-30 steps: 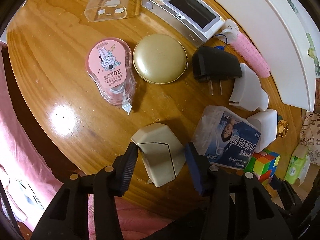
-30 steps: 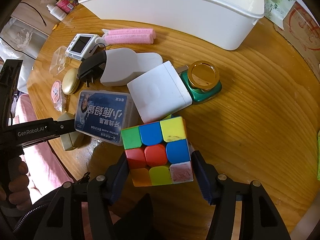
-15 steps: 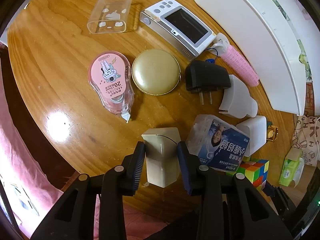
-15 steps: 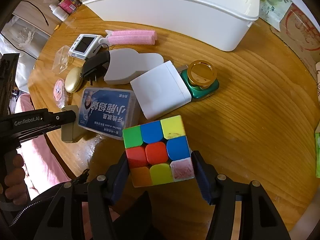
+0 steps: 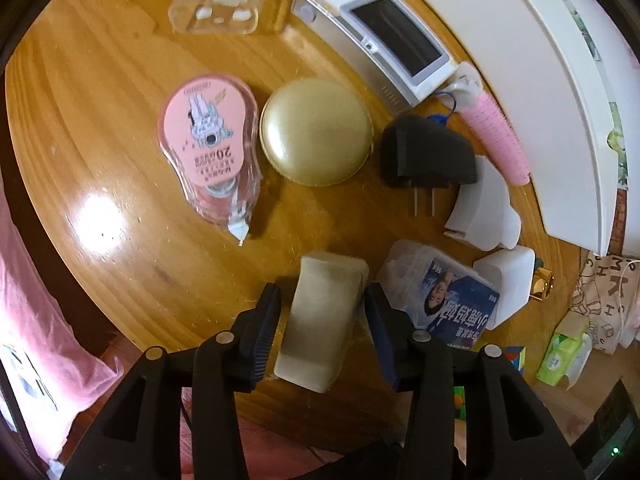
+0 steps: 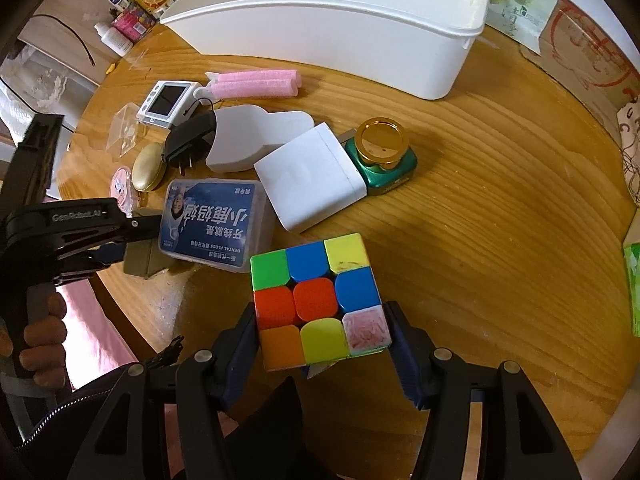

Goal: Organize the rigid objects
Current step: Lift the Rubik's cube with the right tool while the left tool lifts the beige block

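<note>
— Two grippers at once? What has the left gripper (image 5: 322, 314) got?
— Its fingers are opening around a beige plastic block (image 5: 323, 320) on the round wooden tabletop (image 5: 120, 128), beside a blue-labelled dental floss box (image 5: 444, 300).
— And the right gripper (image 6: 322, 344)?
— Its fingers pinch a multicoloured puzzle cube (image 6: 318, 300), near the white plastic bin (image 6: 340, 28).

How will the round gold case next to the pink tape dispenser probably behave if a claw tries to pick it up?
The gold case looks hard and stiff, so it should keep its shape. Its domed, glossy top may let the pads slide off. It lies flat and low on the table, so it seems unlikely to roll, but its thin edge gives little to grip.
</note>
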A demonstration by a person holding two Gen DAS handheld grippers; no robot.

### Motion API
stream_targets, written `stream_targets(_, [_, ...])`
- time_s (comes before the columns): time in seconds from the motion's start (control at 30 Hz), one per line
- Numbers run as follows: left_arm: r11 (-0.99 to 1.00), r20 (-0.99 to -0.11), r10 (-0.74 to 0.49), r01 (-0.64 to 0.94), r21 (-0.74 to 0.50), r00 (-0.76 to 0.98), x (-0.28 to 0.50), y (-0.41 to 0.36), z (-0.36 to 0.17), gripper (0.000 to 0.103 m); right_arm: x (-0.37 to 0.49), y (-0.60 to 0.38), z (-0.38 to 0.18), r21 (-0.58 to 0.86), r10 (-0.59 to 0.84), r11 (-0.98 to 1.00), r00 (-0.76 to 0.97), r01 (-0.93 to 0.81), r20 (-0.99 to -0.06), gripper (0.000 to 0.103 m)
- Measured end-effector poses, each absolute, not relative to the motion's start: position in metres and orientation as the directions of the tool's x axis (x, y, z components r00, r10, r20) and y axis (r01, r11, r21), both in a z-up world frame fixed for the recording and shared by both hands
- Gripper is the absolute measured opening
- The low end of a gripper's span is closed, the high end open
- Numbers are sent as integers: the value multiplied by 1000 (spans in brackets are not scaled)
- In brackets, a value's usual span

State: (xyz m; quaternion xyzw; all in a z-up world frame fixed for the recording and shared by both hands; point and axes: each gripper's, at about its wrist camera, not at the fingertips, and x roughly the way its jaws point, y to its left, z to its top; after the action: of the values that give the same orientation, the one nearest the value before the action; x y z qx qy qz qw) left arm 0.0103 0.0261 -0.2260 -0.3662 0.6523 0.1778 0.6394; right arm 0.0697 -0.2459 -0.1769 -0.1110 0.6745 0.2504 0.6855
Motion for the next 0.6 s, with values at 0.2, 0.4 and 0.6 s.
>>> stream_targets(0.2, [700, -975, -216, -686, -197, 59, 17, 21, -224, 45, 70, -253, -174, 186, 198, 859, -25, -477, -980, 59])
stream_targets(0.4, [689, -973, -227, -698, -196, 49, 20, 9, -222, 43, 70, -255, -172, 187, 203, 860, -18, -475, -979, 59])
stream_targets(0.6, [682, -973, -220, -703, -201, 66, 7, 14, -213, 27, 67, -256, -165, 191, 219, 854, 1, -483, -976, 58])
